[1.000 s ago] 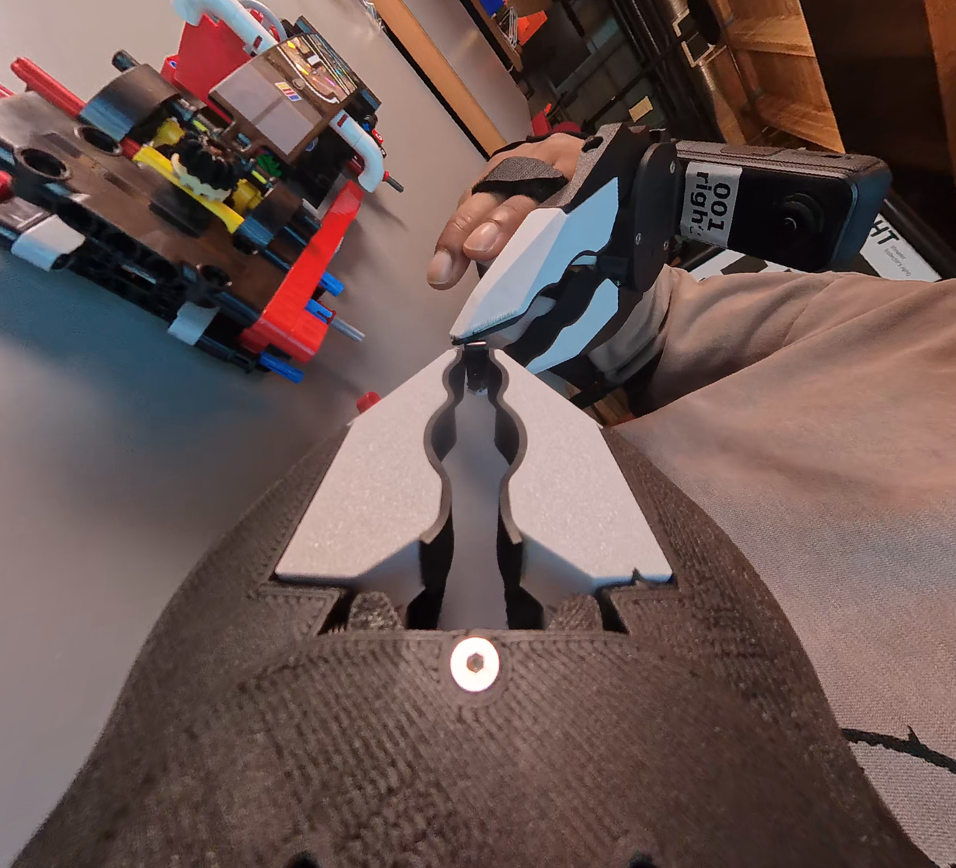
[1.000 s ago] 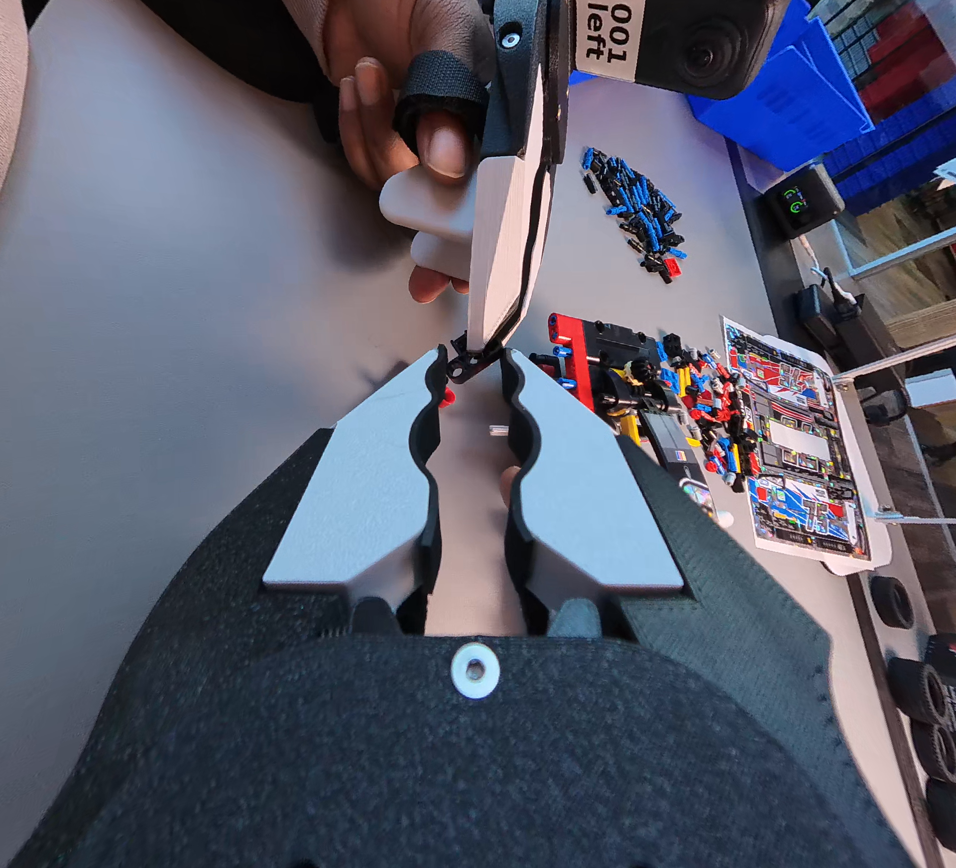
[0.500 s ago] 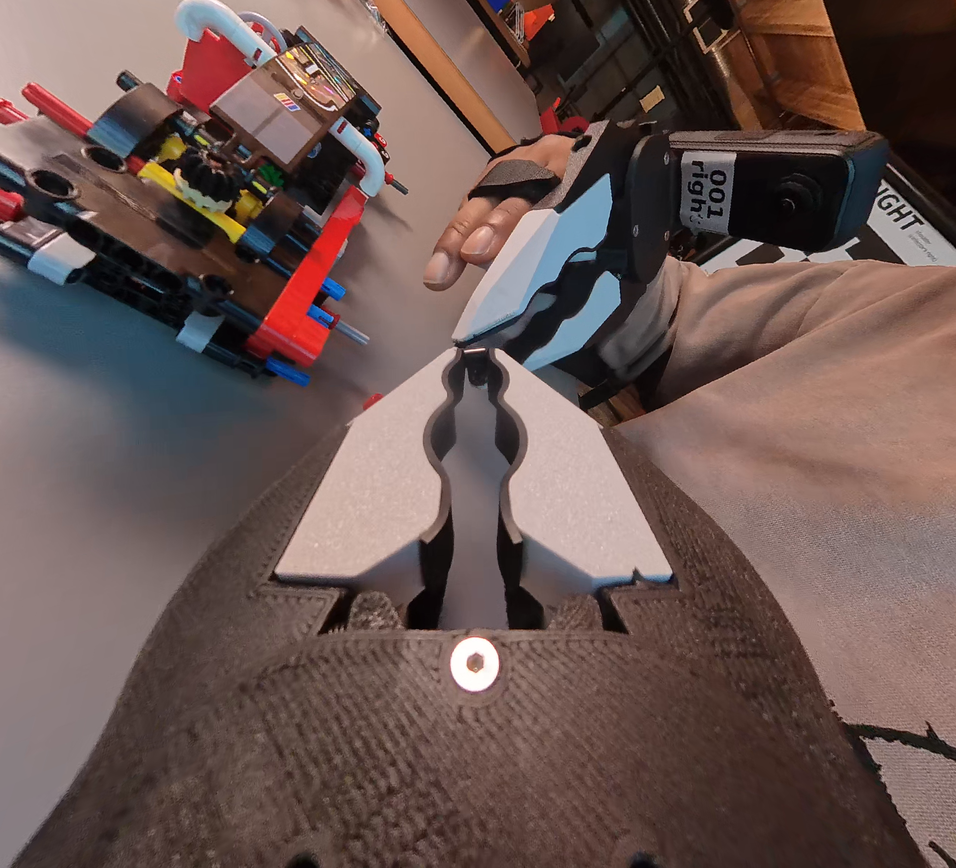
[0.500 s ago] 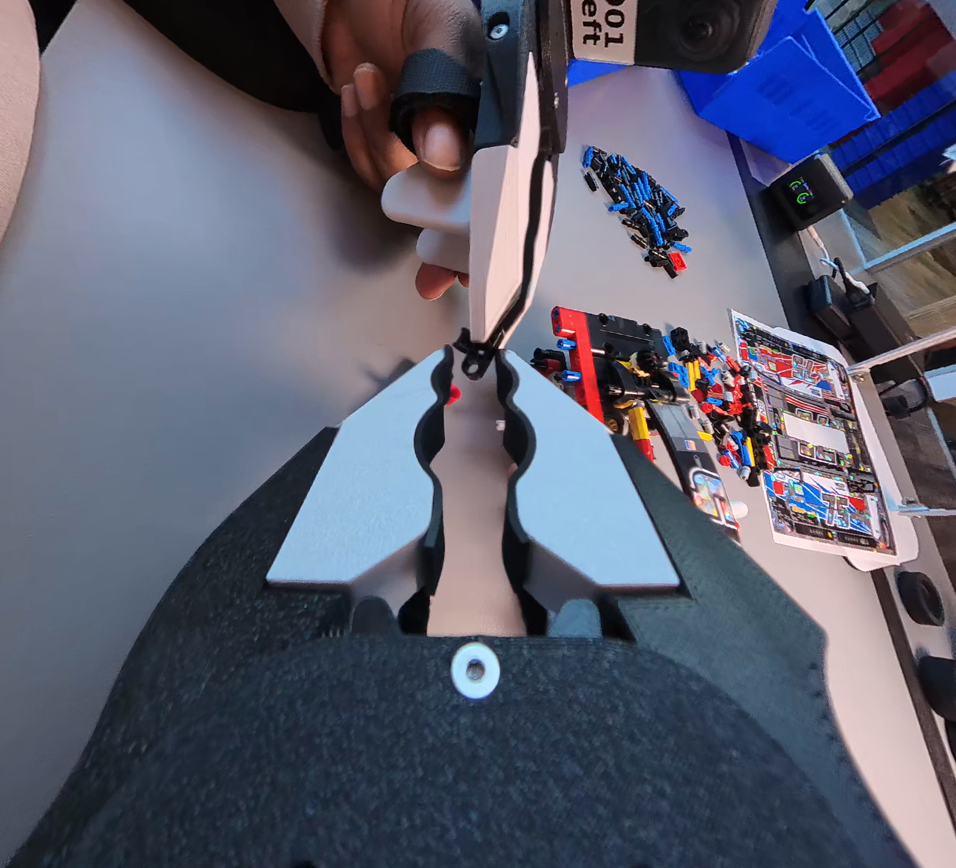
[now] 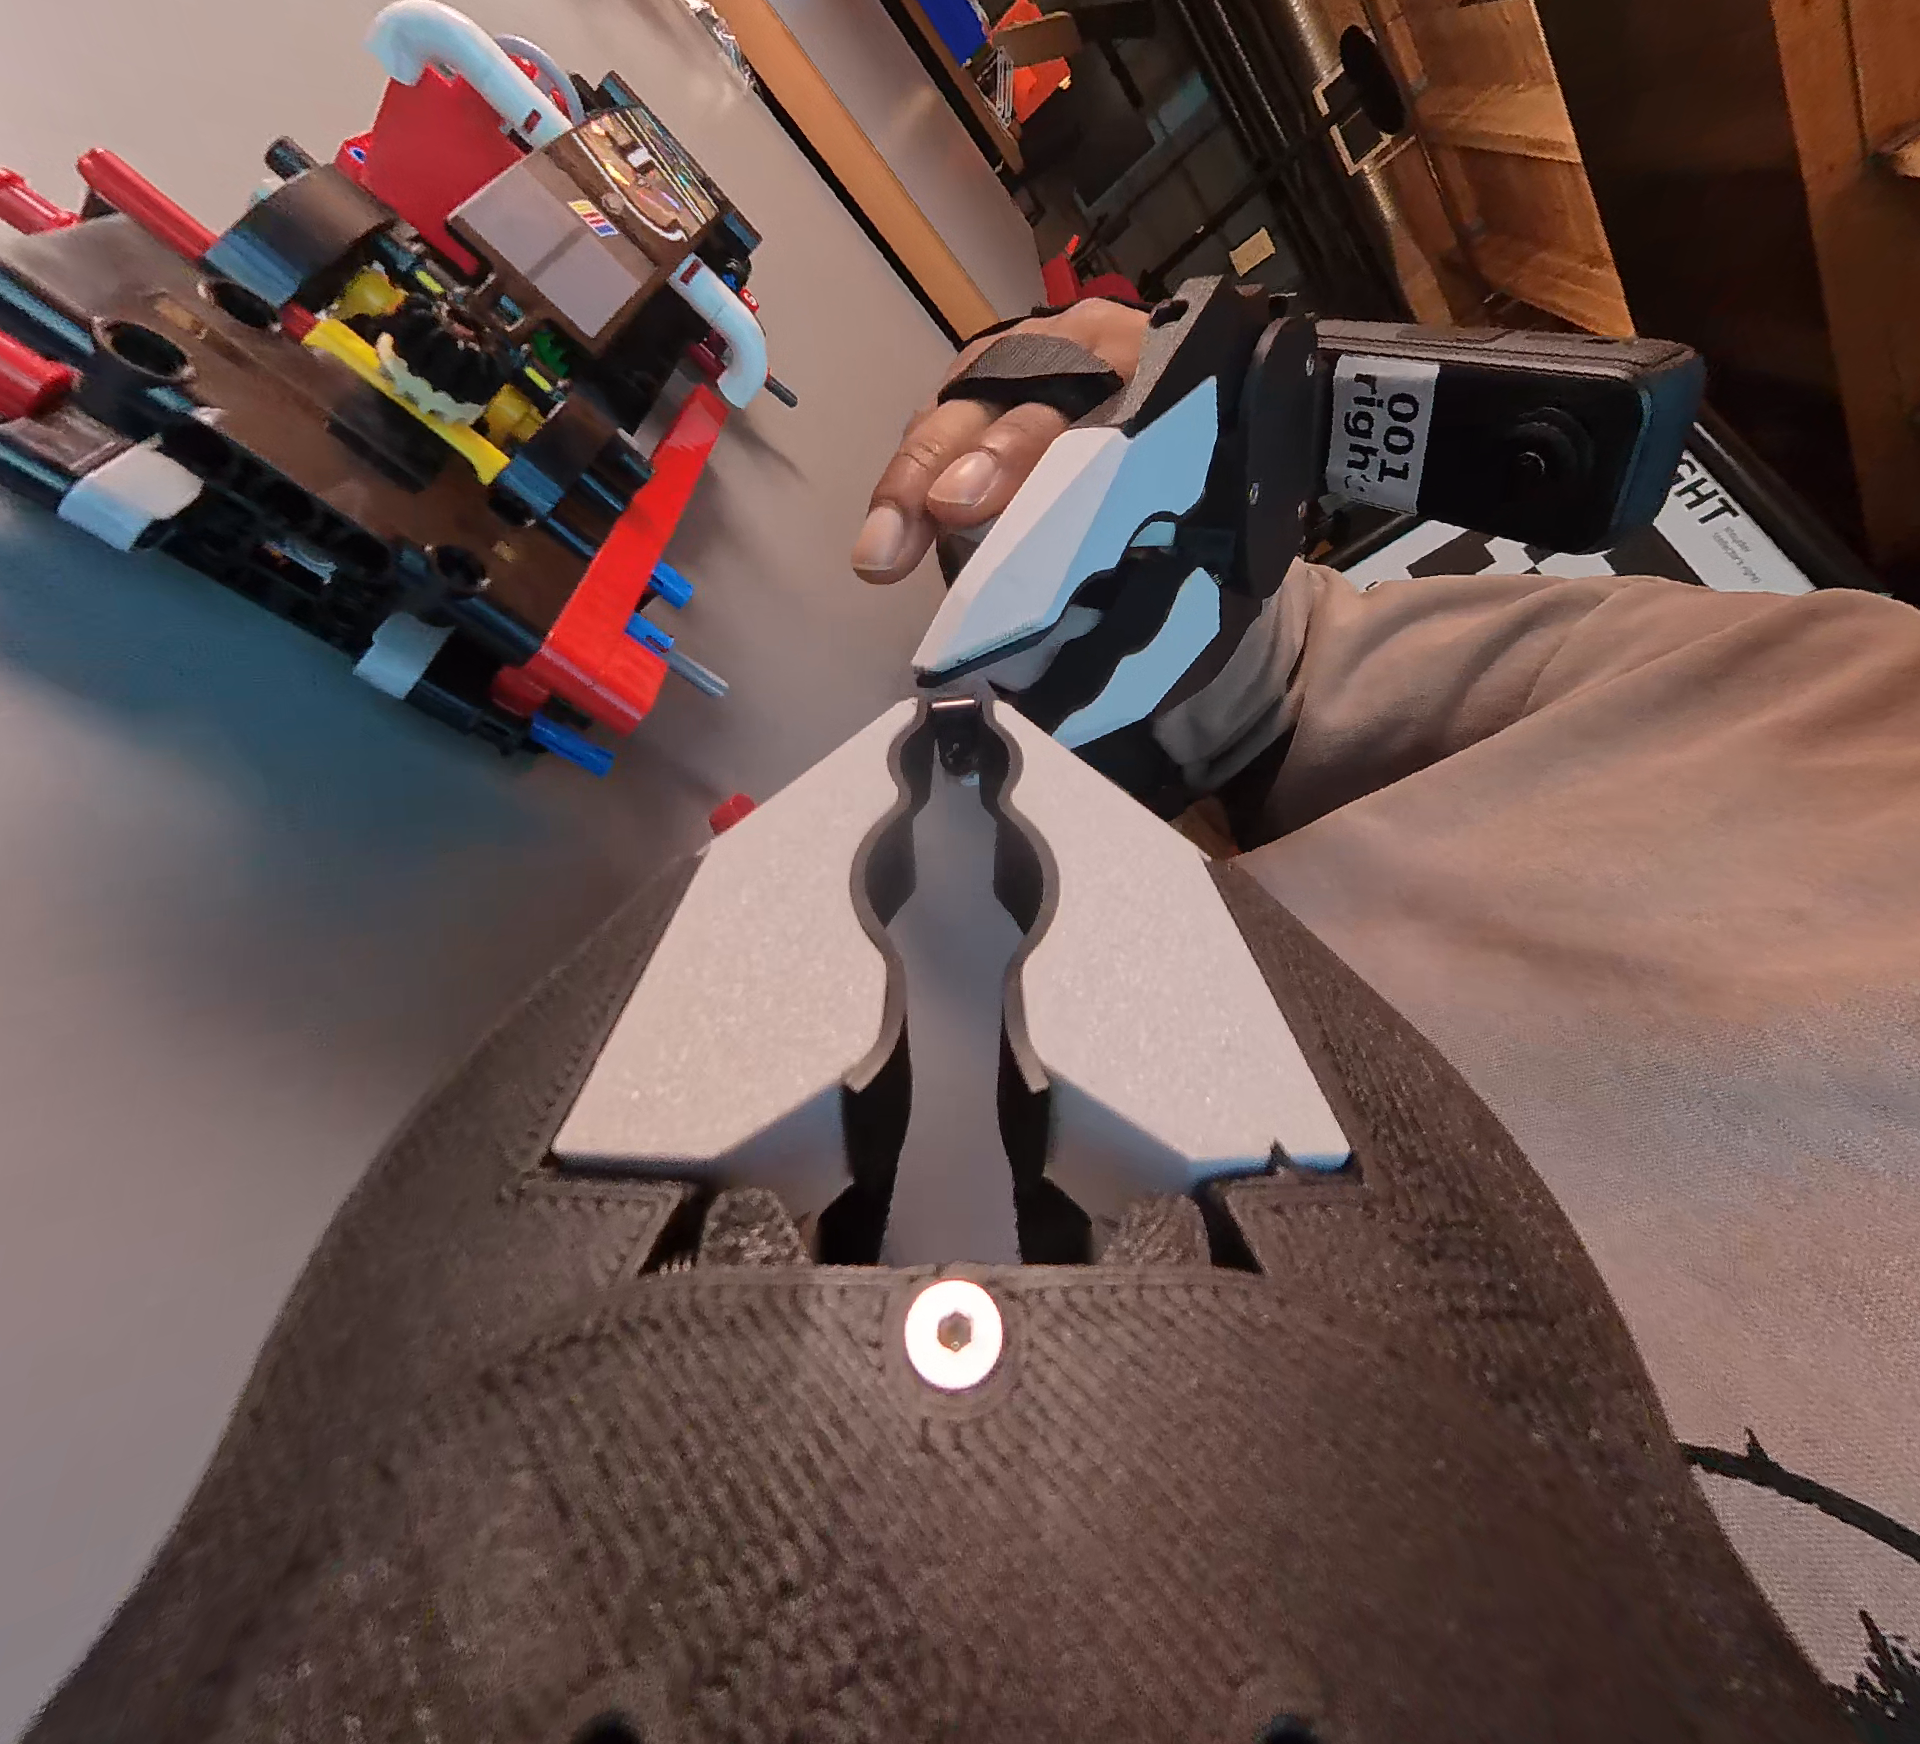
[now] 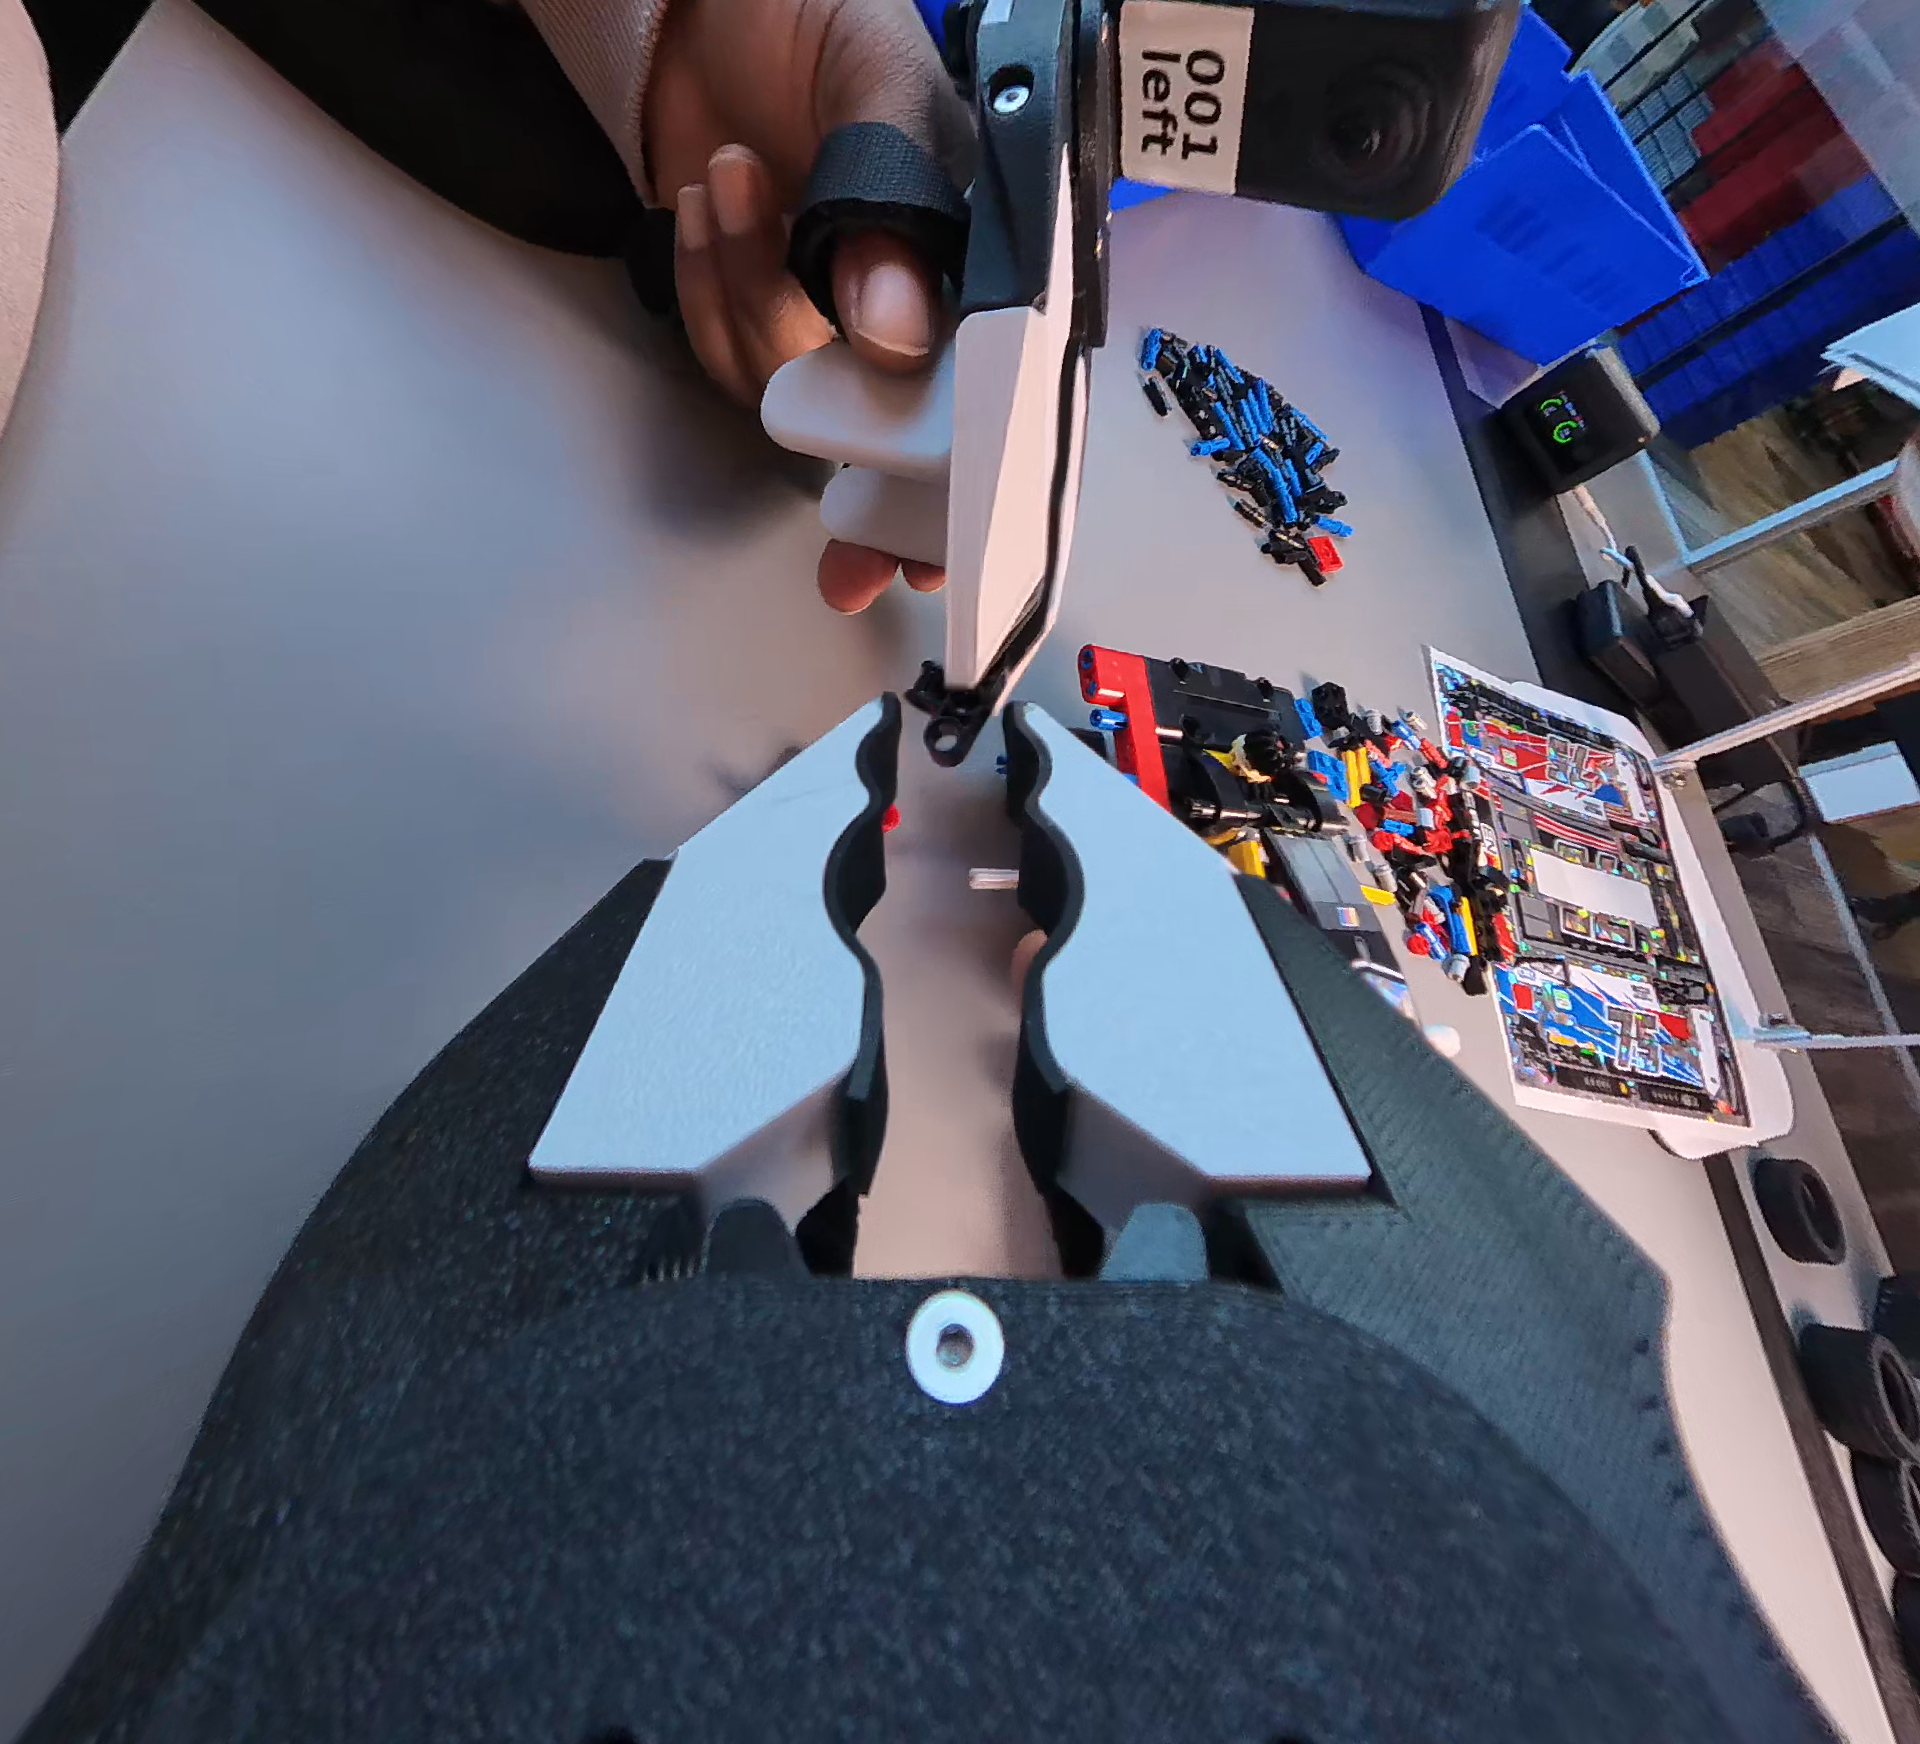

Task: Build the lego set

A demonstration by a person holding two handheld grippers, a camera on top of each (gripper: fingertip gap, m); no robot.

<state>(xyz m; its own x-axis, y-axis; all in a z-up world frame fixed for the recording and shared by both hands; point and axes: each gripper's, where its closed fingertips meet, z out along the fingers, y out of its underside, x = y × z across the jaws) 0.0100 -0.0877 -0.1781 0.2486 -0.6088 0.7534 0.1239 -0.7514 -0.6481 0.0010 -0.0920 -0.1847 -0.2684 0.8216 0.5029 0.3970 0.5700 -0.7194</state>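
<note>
Left view: my left gripper (image 5: 954, 728) pinches the small black piece (image 5: 956, 744), same as before, above the table near the lego car (image 5: 416, 406)

Right view: my right gripper (image 6: 948, 726) has opened wider, letting the piece go

Two grippers meeting tip to tip over a grey table

The left gripper (image 5: 954, 726) is pinching a small black piece (image 5: 956, 738) between nearly closed tips, while the right gripper (image 5: 940, 666), held by a hand (image 5: 977, 458), is angling in from just ahead and to the right, its tips meeting the same piece. Ahead to the left, the part-built lego model (image 5: 405, 406) is sitting on the table (image 5: 260, 915), well apart.
</note>
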